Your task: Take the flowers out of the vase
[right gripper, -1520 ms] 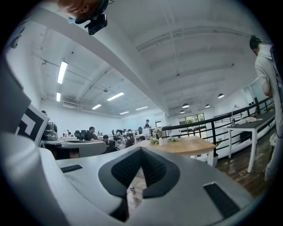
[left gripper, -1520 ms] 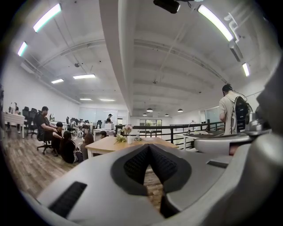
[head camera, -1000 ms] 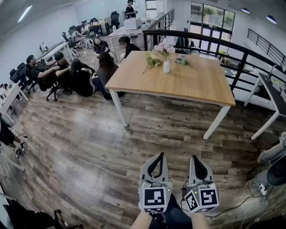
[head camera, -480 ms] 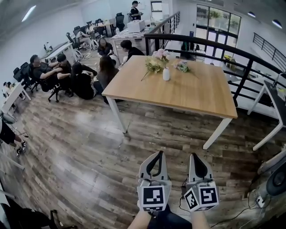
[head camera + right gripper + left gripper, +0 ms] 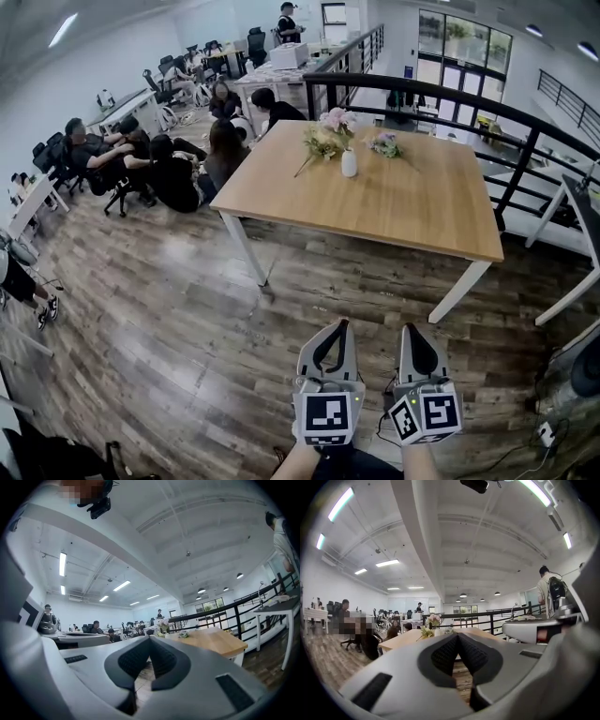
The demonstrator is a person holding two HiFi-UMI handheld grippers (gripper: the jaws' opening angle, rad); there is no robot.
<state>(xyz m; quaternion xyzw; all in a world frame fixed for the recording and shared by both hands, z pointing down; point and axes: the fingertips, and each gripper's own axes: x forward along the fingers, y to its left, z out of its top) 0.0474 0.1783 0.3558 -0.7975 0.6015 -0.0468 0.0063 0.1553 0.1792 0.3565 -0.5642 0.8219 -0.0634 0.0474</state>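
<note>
A small white vase [image 5: 349, 164] stands on the far part of a wooden table [image 5: 394, 206], with pink flowers [image 5: 335, 119] and a yellow-green sprig [image 5: 322, 142] in it. Another small bunch [image 5: 384, 144] lies on the table beside it. My left gripper [image 5: 338, 325] and right gripper [image 5: 411, 329] are side by side over the floor, well short of the table, both pointing level at it. Each is shut with nothing between its jaws. The left gripper view shows its closed tips [image 5: 457, 635] below the distant flowers [image 5: 433, 619]. In the right gripper view the closed tips [image 5: 149, 638] sit below the flowers [image 5: 163, 624].
Several people [image 5: 178, 169] sit on chairs left of the table. A black railing [image 5: 441, 98] runs behind it. Another desk [image 5: 586, 206] stands at the right. Cables and a socket strip [image 5: 544, 436] lie on the wooden floor at lower right.
Both grippers and the head camera have advanced toward the table, which now sits slightly lower and larger in the head view. The jaws stayed shut.
</note>
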